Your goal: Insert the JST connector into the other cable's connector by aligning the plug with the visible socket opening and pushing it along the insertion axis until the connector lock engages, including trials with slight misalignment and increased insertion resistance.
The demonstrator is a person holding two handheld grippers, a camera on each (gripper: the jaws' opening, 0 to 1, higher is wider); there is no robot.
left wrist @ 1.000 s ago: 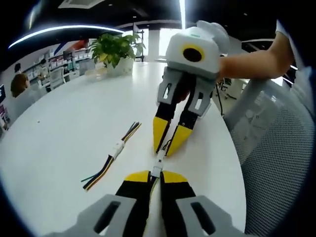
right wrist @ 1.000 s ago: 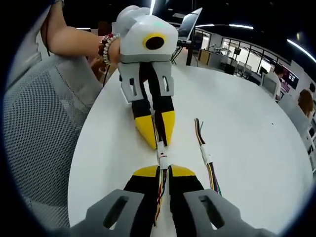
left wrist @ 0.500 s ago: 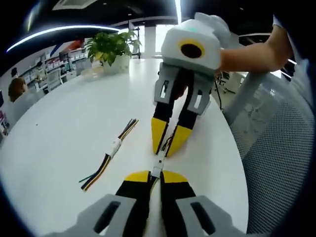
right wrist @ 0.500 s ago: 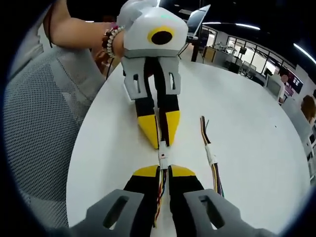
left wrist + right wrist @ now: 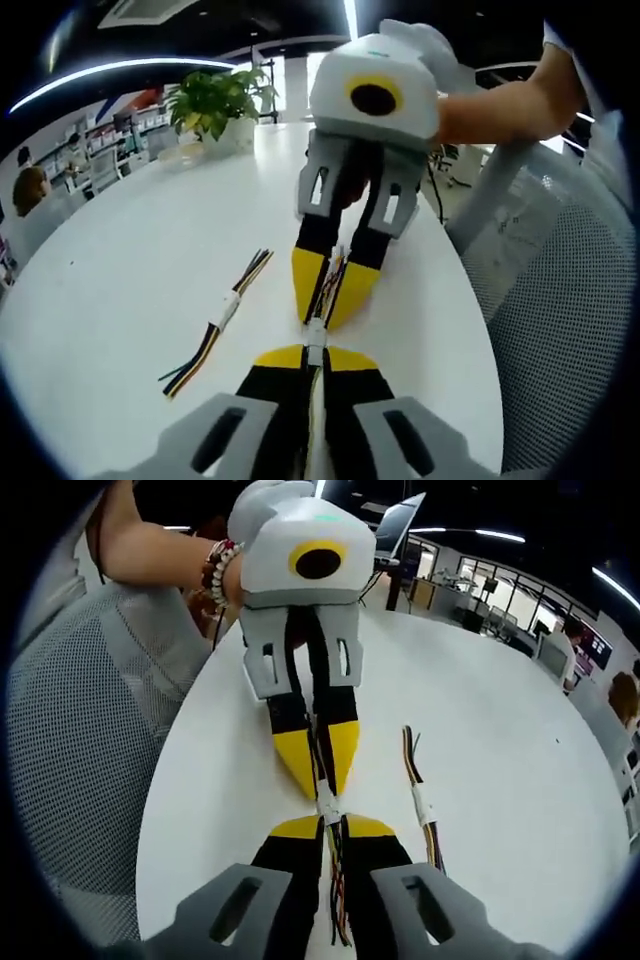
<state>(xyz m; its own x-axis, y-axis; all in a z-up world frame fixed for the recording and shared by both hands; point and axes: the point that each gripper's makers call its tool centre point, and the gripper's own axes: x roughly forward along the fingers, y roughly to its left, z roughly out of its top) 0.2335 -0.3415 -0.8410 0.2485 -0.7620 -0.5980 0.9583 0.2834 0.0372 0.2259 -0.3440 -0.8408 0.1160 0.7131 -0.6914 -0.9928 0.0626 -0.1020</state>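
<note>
Between the two tips, a small white connector (image 5: 316,335) sits w/ coloured wires. Left gripper (image 5: 312,357) and right gripper (image 5: 333,827) are each clamped on its cable, tips nearly touching. Spare cable (image 5: 218,323) lies beside.

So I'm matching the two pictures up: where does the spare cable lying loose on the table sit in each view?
Left gripper view: the spare cable lies on the white table, left of both grippers' jaws.
Right gripper view: it lies right of the jaws.
Shared landmark: the white connectors between the two grippers' yellow tips.
</note>
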